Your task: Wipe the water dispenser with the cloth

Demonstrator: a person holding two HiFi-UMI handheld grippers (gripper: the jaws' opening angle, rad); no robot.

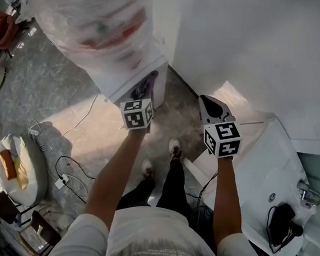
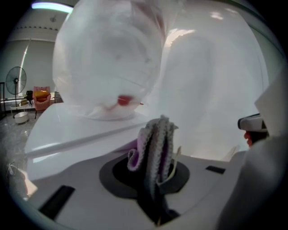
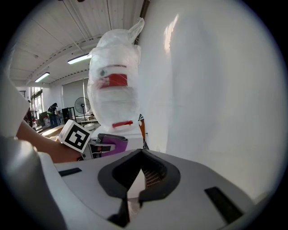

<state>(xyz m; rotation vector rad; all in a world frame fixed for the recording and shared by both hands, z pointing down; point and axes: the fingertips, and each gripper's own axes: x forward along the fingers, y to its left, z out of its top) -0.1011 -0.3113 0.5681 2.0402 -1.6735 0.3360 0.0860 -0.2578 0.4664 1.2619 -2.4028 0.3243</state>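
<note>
The white water dispenser [image 1: 130, 71] stands ahead on the left, and the bottle [image 1: 92, 17] on top of it is wrapped in clear plastic. My left gripper [image 1: 144, 88] is shut on a purple-grey knitted cloth [image 1: 149, 79], which sits against the dispenser's upper front corner. In the left gripper view the cloth [image 2: 155, 139] stands up between the jaws, in front of the dispenser's top [image 2: 76, 130] and the bottle [image 2: 108, 58]. My right gripper [image 1: 212, 108] hangs to the right of the dispenser, near the white wall, shut and holding nothing. Its tips [image 3: 141, 153] meet in the right gripper view.
A white wall [image 1: 257, 49] runs beside the dispenser on the right. A white basin [image 1: 267, 180] with a tap [image 1: 309, 195] is at the lower right. Cables and a power strip [image 1: 62, 180] lie on the floor, with a round cushion [image 1: 18, 167] to the left.
</note>
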